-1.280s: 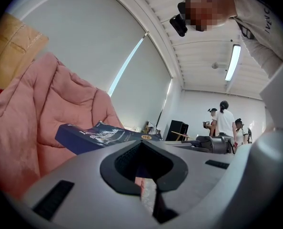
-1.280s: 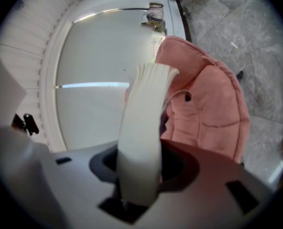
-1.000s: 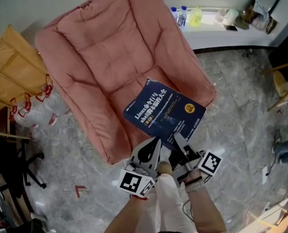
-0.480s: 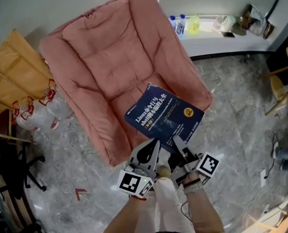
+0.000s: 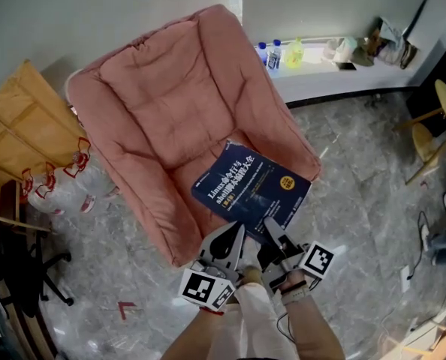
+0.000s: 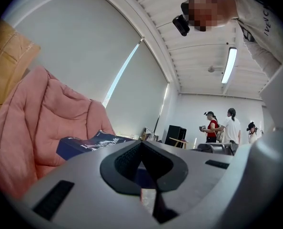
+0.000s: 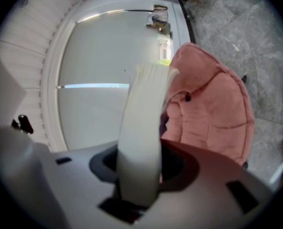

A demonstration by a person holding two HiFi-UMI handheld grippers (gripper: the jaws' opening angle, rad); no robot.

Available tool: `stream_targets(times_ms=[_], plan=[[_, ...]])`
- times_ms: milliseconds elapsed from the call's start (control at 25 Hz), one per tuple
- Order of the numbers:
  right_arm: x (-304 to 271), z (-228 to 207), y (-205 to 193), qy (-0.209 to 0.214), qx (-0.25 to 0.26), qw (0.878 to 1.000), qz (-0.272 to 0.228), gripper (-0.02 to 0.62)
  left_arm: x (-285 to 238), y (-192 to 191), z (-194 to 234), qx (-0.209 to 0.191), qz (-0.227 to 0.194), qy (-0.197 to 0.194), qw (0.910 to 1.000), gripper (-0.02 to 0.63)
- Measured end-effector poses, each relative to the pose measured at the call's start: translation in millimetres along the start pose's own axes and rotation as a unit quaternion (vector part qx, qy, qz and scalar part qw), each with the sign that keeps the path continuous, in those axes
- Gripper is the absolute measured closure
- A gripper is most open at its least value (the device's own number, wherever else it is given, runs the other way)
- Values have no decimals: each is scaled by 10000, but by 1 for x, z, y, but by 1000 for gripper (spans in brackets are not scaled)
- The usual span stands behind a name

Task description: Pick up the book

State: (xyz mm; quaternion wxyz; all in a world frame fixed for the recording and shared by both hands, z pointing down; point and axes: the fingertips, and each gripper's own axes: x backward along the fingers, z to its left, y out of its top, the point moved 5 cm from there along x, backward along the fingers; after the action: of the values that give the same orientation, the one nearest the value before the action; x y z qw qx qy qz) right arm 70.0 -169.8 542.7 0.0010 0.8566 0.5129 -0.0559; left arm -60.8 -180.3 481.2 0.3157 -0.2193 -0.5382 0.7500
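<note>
Book (image 5: 253,190) clamped, L tongs (image 5: 239,231), R tongs (image 5: 271,228) level

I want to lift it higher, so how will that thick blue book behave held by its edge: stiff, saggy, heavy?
The book looks thick, so it is probably heavy and apt to droop away from the right gripper clamped on its page edge. Its smooth-looking cover may slip. It likely stays stiff: it looks flat though only partly over the pink cushion.

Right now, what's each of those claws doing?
Left gripper: closed, apparently pinching the blue book by its edge.
Right gripper: closed on the same book's pages.
</note>
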Motion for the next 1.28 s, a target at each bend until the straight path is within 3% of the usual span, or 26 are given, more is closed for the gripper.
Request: stream_targets(times_ms=[1280], plan=[[-8,68,1,76,121,9995,287,419,-5,71,-6,121,-193,-17,9997,594]])
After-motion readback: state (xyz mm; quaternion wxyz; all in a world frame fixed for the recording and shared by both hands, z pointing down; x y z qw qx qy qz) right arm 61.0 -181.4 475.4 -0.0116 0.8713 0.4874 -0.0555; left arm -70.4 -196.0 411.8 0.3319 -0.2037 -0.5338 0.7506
